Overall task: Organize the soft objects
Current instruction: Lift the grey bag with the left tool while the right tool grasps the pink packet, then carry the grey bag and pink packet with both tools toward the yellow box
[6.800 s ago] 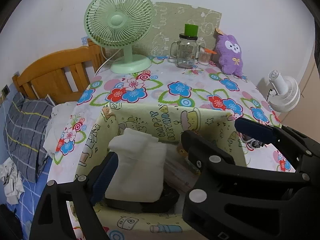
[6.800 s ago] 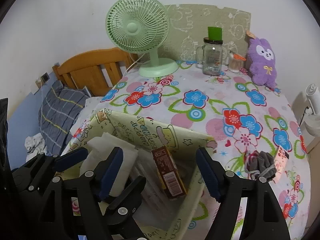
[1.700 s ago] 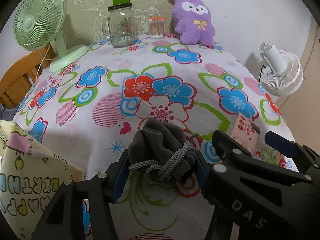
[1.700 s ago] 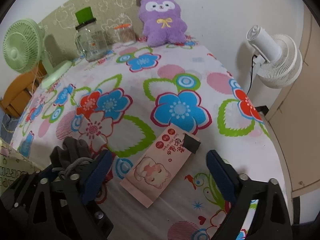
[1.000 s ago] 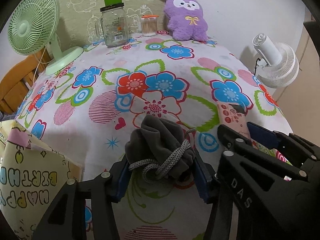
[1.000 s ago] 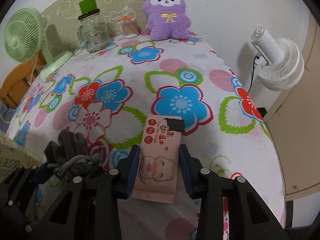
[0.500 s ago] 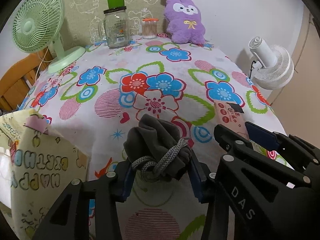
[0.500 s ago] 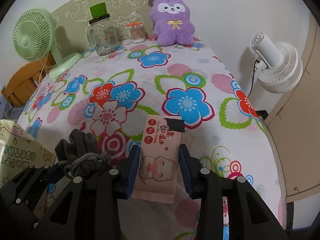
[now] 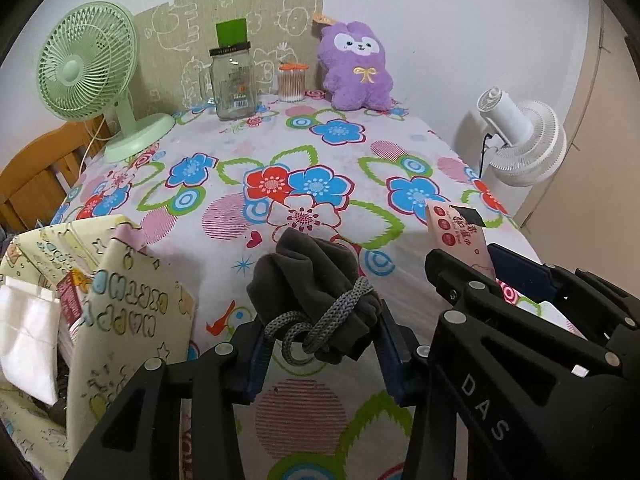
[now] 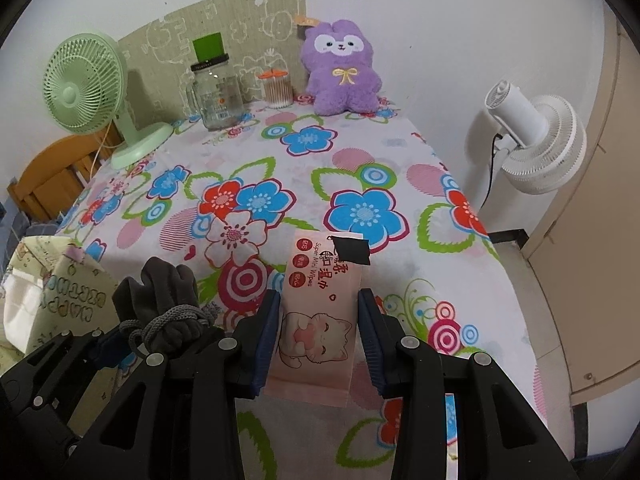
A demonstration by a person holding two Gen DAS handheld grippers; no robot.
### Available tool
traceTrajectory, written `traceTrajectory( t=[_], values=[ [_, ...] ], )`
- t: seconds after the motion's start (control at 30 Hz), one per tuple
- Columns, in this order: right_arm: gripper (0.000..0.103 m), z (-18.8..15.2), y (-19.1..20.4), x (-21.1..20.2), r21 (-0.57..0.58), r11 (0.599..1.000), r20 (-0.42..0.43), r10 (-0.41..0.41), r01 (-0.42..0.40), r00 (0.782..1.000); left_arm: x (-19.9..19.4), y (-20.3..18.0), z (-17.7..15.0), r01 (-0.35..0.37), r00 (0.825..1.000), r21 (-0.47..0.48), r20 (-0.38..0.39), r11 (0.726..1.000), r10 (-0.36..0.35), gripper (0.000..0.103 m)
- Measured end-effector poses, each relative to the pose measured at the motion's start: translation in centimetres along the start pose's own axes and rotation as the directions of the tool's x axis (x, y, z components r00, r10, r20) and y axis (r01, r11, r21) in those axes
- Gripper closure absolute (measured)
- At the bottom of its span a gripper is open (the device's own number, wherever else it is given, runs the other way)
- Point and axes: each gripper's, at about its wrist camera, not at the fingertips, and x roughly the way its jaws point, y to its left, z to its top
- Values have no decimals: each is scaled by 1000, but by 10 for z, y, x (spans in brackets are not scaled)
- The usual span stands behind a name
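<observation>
Below my fingers spreads the flowered tabletop (image 9: 304,148). At its far edge stand the green fan (image 9: 86,64), a glass jar (image 9: 234,82), a cotton-swab tub (image 9: 292,84) and a purple plush (image 9: 356,72). A yellow box (image 9: 132,320) sits at the near left.

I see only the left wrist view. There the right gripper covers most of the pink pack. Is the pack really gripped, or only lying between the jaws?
Observer: Gripped. In the right wrist view both pads of the right gripper press on the long edges of the wipes pack.
Operator: Where along the pack do the pads hold it?
Observer: About the middle. The near end sticks out behind the pads, towards the camera.
Operator: Which face of the pack is up?
Observer: The printed face. A cat drawing shows between the pads.
</observation>
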Motion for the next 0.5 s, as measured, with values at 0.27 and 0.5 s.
traceTrajectory(
  t=[0.27,0.5],
  values=[
    [61,-7,1,-24,-1,1000,33,1,-1,999,-20,-2,-6,5,1000,12,30,1000,-5,56],
    [61,-14,4,-47,-6,1000,68,-3,3,998,-41,-3,-12,7,998,26,60,1000,-8,56]
  ],
)
